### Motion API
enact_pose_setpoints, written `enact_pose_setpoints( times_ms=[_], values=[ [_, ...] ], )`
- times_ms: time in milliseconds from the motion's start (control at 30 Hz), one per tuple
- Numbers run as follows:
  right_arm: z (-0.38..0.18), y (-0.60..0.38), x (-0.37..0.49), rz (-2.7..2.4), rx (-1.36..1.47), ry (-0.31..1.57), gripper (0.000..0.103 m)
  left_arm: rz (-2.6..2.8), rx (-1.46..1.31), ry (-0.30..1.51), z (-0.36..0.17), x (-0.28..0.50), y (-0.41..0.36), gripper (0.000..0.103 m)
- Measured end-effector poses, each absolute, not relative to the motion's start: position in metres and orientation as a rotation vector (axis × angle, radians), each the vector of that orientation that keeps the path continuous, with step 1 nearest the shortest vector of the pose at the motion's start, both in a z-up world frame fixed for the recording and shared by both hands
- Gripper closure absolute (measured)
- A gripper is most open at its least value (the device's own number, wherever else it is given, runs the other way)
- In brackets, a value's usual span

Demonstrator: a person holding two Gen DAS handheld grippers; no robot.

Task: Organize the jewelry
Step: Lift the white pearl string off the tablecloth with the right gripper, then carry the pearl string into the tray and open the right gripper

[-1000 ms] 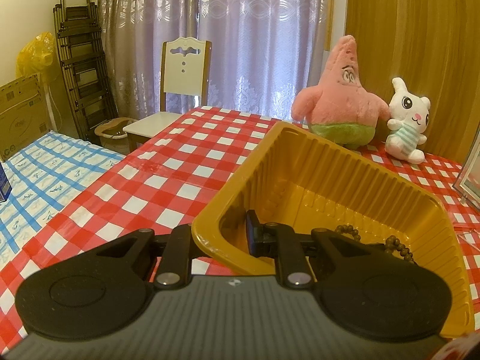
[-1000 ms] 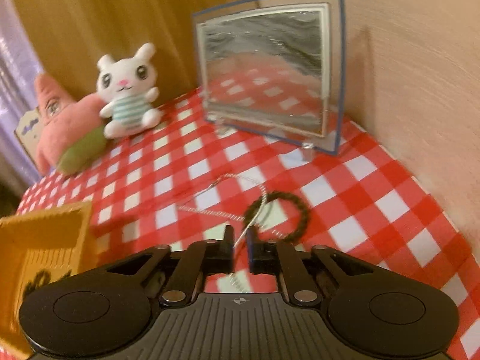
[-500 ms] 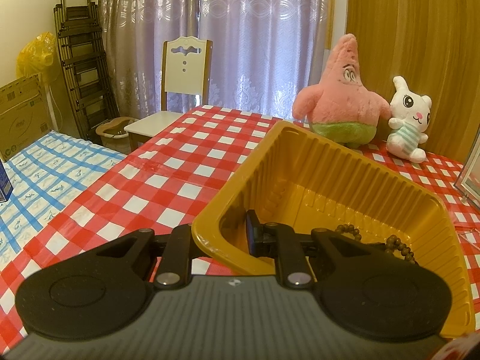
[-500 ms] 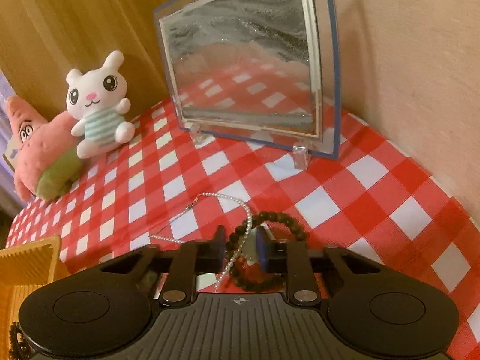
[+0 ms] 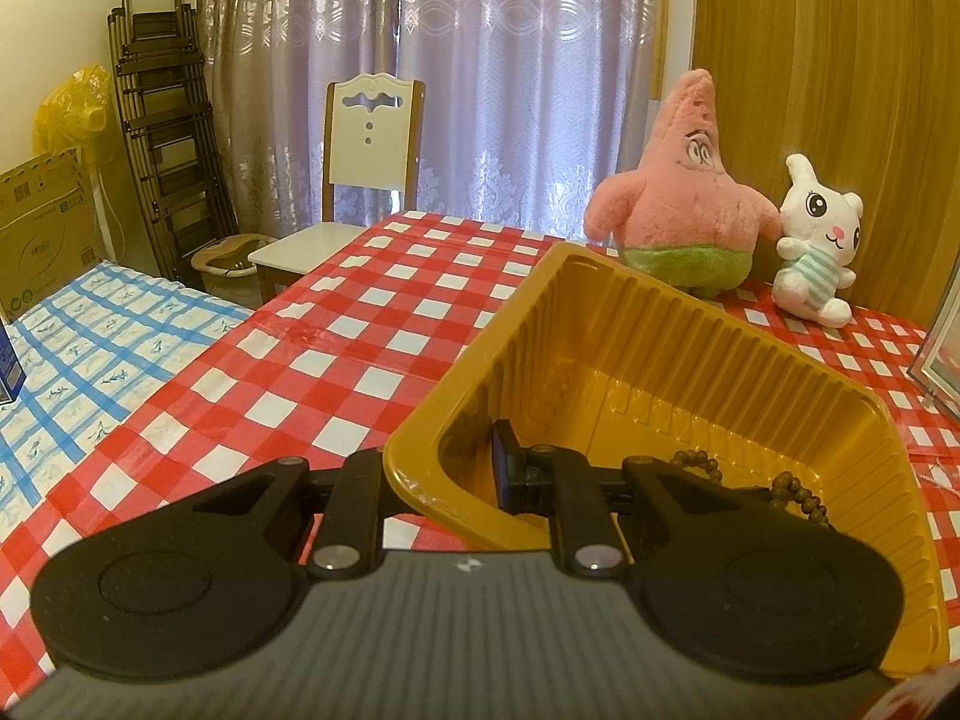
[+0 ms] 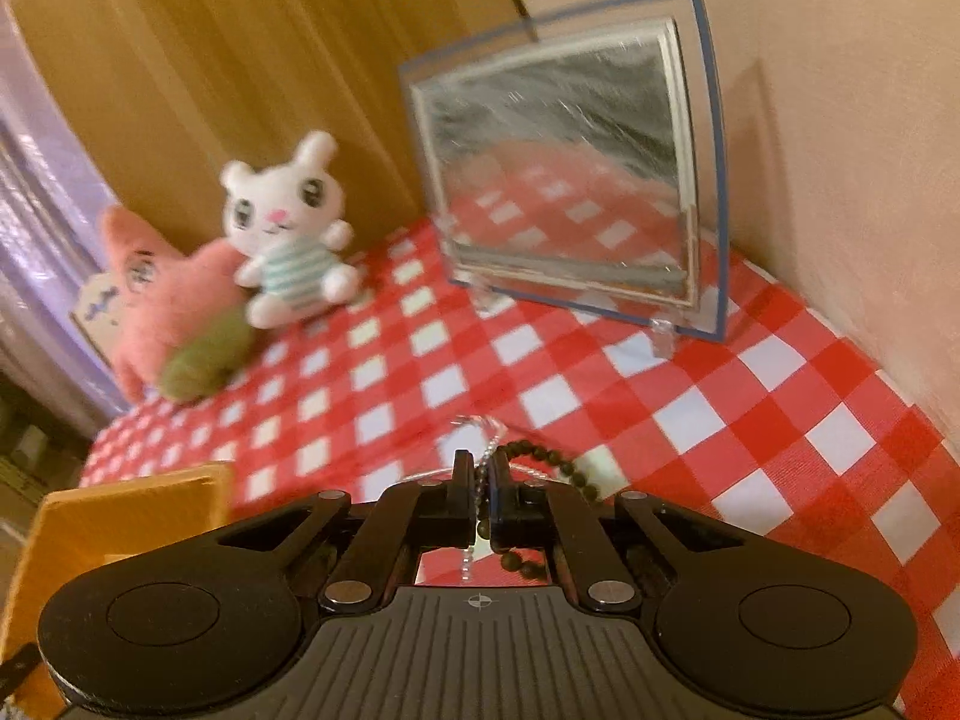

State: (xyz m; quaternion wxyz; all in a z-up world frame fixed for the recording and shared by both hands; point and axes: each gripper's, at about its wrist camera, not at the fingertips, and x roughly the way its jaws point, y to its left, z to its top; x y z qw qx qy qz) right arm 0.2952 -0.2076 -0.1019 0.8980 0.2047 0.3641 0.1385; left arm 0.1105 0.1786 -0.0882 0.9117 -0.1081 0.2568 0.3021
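The silver bead chain that lay loose between my right gripper's parted fingers a second ago is now pinched between them, jaws clamped on it, its tail hanging below the fingertips. The dark bead bracelet lies on the checked tablecloth just right of those fingers. My left gripper has not moved, clenched on the yellow tray's near wall, another dark bead string inside to its right.

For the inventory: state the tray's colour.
The tray is mustard yellow, seen best in the left wrist view.
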Motion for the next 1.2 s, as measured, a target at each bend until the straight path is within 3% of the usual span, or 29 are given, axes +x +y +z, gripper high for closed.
enact_pose_setpoints(
  times_ms=[767,1200],
  values=[
    [0.015,-0.231,0.223,0.444,0.43,0.601,0.101,0.617,-0.216,0.523,-0.084,0.113,0.177,0.087],
    [0.082,-0.192,0.205,0.609,0.35,0.542,0.101,0.609,-0.217,0.514,-0.083,0.113,0.175,0.087]
  ],
)
